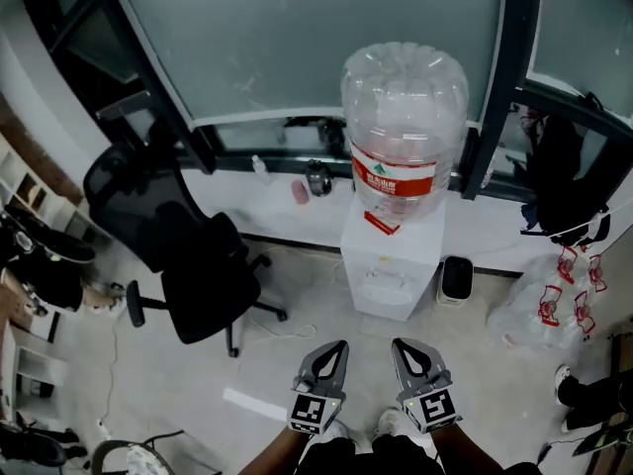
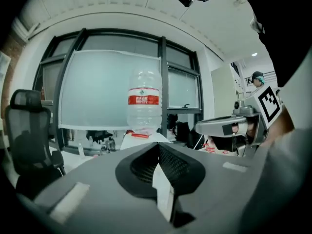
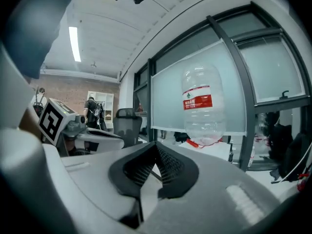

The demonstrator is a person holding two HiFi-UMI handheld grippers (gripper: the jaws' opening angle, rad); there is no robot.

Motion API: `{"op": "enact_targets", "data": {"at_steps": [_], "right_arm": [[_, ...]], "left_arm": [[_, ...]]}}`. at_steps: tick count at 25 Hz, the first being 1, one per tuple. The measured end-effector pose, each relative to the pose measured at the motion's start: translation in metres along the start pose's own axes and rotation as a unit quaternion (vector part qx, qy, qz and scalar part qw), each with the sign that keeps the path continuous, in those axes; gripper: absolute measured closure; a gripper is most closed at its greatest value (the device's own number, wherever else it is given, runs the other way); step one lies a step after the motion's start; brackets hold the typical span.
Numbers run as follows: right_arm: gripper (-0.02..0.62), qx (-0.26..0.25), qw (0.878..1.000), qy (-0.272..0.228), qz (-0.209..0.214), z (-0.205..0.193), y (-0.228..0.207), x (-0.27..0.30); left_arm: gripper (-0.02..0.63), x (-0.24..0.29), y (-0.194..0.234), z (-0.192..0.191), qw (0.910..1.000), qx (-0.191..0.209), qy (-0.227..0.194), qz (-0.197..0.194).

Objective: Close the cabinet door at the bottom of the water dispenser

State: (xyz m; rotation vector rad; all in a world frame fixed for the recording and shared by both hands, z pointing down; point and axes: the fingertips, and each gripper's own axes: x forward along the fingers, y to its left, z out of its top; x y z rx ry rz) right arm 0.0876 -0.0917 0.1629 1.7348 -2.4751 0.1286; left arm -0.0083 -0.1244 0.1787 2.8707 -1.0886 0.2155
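The white water dispenser (image 1: 391, 255) stands against the window ledge with a large clear bottle (image 1: 404, 127) with a red label on top. Seen steeply from above, its bottom cabinet door is hidden. My left gripper (image 1: 338, 346) and right gripper (image 1: 401, 344) hang side by side in front of it, well short of it and touching nothing. In the left gripper view the jaws (image 2: 158, 147) meet with nothing between them, pointing at the bottle (image 2: 144, 101). The right gripper (image 3: 156, 150) is likewise shut and empty, with the bottle (image 3: 202, 106) ahead to its right.
A black office chair (image 1: 188, 245) stands left of the dispenser. A small white appliance (image 1: 455, 280) and plastic bags (image 1: 554, 295) lie to its right, below a black bag (image 1: 569, 181) on the ledge. A person (image 3: 91, 112) stands far off by shelves.
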Motion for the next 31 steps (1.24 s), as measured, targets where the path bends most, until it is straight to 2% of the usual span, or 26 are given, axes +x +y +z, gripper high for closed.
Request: {"op": "enact_targets", "data": {"at_steps": [2, 4, 7, 14, 19, 31], "right_arm": [[0.592, 0.013, 1.0, -0.012, -0.01, 0.015, -0.008, -0.001], [0.592, -0.001, 1.0, -0.014, -0.021, 0.022, -0.014, -0.001], [0.594, -0.021, 0.999, -0.004, -0.032, 0.013, -0.019, -0.002], [0.594, -0.042, 0.997, -0.009, -0.062, 0.022, -0.023, -0.019], [0.594, -0.046, 0.996, -0.026, -0.069, 0.04, -0.012, -0.018], [0.594, -0.058, 0.995, -0.055, -0.066, 0.046, 0.019, -0.042]], "left_arm": [[0.588, 0.002, 0.005, 0.016, 0.9999, 0.006, -0.012, 0.01], [0.588, 0.003, 0.006, 0.022, 0.9998, -0.001, -0.019, 0.01], [0.588, 0.003, 0.002, 0.027, 0.9995, -0.012, -0.03, 0.003], [0.588, -0.001, -0.003, 0.044, 0.9987, -0.003, -0.049, -0.013], [0.588, -0.008, 0.002, 0.046, 0.9986, -0.008, -0.049, -0.02], [0.588, -0.046, -0.016, 0.032, 0.9984, -0.007, -0.055, -0.015]]}}
